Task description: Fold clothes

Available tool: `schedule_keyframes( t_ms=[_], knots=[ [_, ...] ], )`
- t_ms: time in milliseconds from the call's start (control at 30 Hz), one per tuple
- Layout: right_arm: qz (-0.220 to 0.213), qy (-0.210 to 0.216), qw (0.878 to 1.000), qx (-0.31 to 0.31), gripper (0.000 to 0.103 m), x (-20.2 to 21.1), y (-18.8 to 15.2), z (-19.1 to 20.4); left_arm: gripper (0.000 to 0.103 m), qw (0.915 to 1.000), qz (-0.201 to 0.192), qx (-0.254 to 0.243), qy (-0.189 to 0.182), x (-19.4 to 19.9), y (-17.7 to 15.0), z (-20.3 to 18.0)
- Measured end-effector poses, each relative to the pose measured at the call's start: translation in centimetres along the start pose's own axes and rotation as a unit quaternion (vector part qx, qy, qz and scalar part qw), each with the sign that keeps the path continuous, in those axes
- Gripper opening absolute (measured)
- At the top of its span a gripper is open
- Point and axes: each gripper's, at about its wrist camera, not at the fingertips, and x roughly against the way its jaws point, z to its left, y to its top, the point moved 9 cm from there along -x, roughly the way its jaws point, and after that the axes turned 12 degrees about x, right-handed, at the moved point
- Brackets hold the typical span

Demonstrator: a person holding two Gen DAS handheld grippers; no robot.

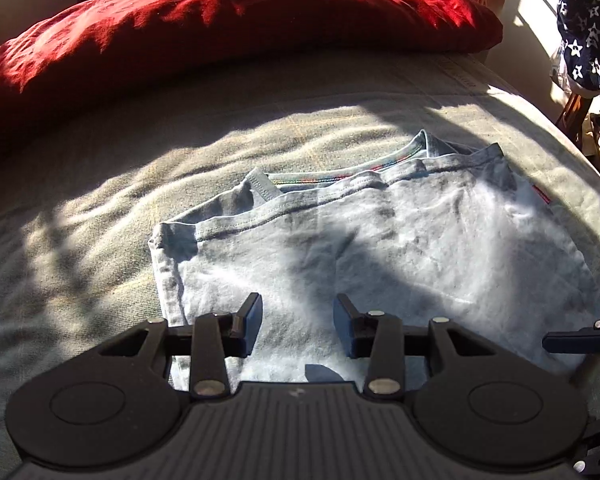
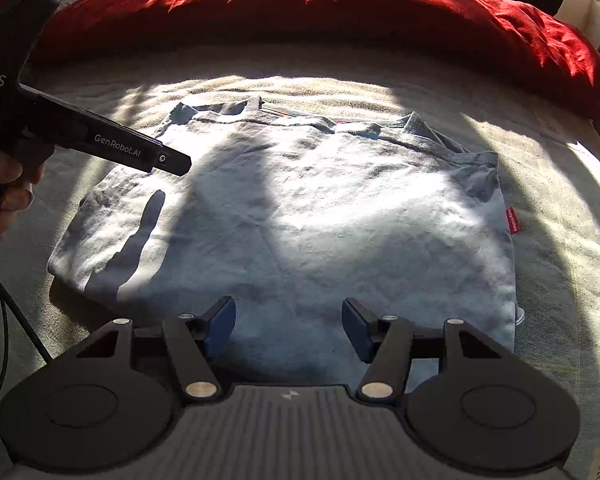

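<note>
The pale blue T-shirt (image 2: 292, 216) lies ahead of both sets of jaws as a squarish packet on the grey-green bedspread (image 1: 80, 208), its ribbed hem (image 1: 300, 204) doubled up to the collar at the far edge. Both the left gripper (image 1: 296, 322) and the right gripper (image 2: 288, 326) hover over its near edge with jaws apart, holding nothing, probably so the cloth can settle flat. The jersey looks soft and faintly creased (a small red tag (image 2: 512, 219) sticks out to the right of the right jaws). Beyond it bulges a plump red pillow (image 2: 340, 4). This could be a finished fold or a pause before another.
</note>
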Motion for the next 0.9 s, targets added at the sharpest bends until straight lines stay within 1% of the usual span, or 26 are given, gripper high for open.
schedule_keyframes(
  t_ms=[33, 100, 133, 233, 367, 400, 433, 533, 600, 700, 800, 833, 900],
  knots=[
    [0.001, 0.003, 1.0, 0.0, 0.064, 0.0, -0.1, 0.3, 0.04, 1.0, 0.002, -0.004, -0.001, -0.5, 0.0, -0.1],
    [0.003, 0.008, 1.0, 0.001, 0.064, -0.1, -0.4, 0.8, 0.041, 0.9997, 0.019, -0.011, 0.012, -1.8, -0.8, 0.5],
    [0.005, 0.011, 1.0, 0.001, 0.064, -0.1, -0.5, 1.1, 0.043, 0.9994, 0.026, -0.014, 0.018, -2.4, -1.1, 0.8],
    [0.007, 0.019, 1.0, 0.001, 0.064, 0.0, -0.8, 1.6, 0.043, 0.9997, 0.012, -0.008, 0.019, -2.0, -1.2, 2.0],
    [0.006, 0.021, 1.0, 0.001, 0.065, 0.6, -1.2, 1.3, 0.041, 0.9987, 0.012, 0.003, 0.049, -1.9, -0.6, 3.7],
    [0.008, 0.022, 1.0, 0.002, 0.065, 0.7, -1.3, 1.4, 0.041, 0.9985, 0.013, 0.008, 0.052, -2.0, -0.4, 4.1],
    [0.008, 0.018, 1.0, 0.001, 0.065, 0.7, -1.4, 1.3, 0.041, 0.9982, 0.008, 0.005, 0.059, -2.1, 0.0, 4.5],
    [0.006, 0.018, 1.0, -0.004, 0.065, 0.9, -1.5, 1.4, 0.04, 0.9987, -0.01, 0.012, 0.049, -2.0, 1.2, 4.4],
    [0.005, 0.019, 1.0, -0.006, 0.067, 0.9, -1.6, 1.5, 0.041, 0.9994, -0.018, 0.009, 0.027, -1.9, 1.7, 3.5],
    [0.004, 0.02, 1.0, -0.002, 0.069, 0.8, -1.9, 1.8, 0.043, 0.9992, -0.005, 0.005, 0.038, -2.8, 1.4, 3.0],
    [0.001, 0.025, 1.0, 0.004, 0.069, 0.9, -2.0, 1.9, 0.042, 0.9988, 0.008, 0.002, 0.049, -3.6, 1.2, 2.4],
    [-0.005, 0.029, 1.0, 0.005, 0.069, 1.1, -1.8, 1.9, 0.043, 0.9991, 0.006, 0.008, 0.041, -3.0, 1.3, 2.1],
    [-0.027, 0.02, 0.999, 0.02, 0.069, 1.9, -1.1, 1.1, 0.044, 0.9997, 0.001, 0.006, 0.023, -1.7, 1.3, 1.2]
  ],
)
